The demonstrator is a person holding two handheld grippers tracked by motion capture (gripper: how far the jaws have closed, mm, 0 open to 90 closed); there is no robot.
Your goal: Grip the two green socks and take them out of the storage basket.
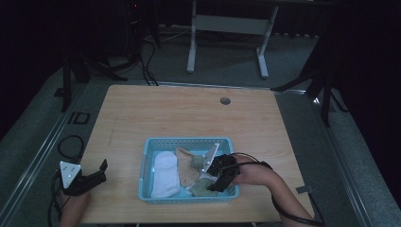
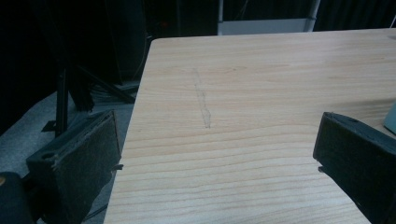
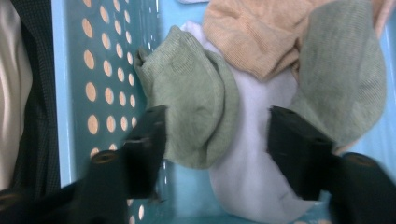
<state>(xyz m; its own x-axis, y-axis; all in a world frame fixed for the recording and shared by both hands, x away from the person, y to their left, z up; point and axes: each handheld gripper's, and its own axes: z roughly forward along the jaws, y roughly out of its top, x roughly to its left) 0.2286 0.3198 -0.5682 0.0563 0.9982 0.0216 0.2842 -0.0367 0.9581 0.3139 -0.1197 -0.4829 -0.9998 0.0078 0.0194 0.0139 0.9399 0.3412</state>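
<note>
Green sock (image 3: 196,102) in the basket (image 1: 189,142): right gripper (image 3: 215,140) gapes over it, might snag the white sock (image 3: 252,186) underneath; left gripper (image 2: 219,163) open, empty.

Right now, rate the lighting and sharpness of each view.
High view: dim, dark surroundings, the blue basket and socks still readable. Left gripper view: evenly lit table, wood grain sharp, left tongs slightly soft. Right gripper view: brightest, green sock fairly crisp, right tongs blurred up close.
</note>
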